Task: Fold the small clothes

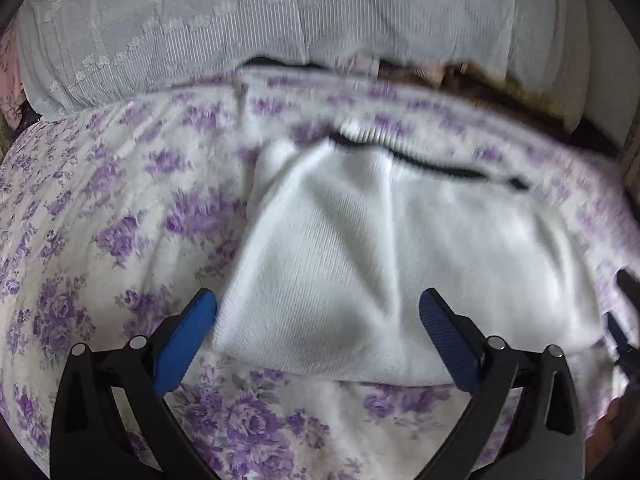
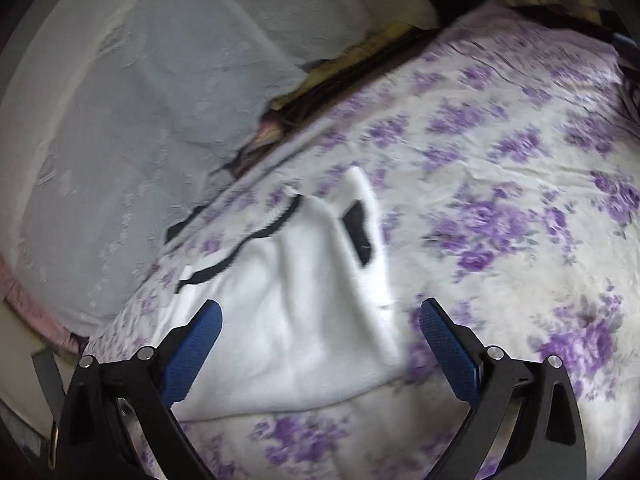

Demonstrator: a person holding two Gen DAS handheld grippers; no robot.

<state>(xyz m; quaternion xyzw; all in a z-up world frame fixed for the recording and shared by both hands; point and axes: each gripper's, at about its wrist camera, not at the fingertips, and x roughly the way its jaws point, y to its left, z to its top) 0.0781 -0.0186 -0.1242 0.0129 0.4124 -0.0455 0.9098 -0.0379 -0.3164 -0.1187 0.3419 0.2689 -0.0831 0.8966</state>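
Observation:
A small white knit garment with black trim lies on a bedsheet with purple flowers. It also shows in the right wrist view, partly folded, with a black patch near its far end. My left gripper is open and empty, its blue pads either side of the garment's near edge, above it. My right gripper is open and empty over the garment's near right part. Part of the right gripper shows at the right edge of the left wrist view.
Pale blue-white pillows lie along the head of the bed, also in the right wrist view. A dark gap with yellow and brown items runs between pillows and sheet. The flowered sheet stretches to the right.

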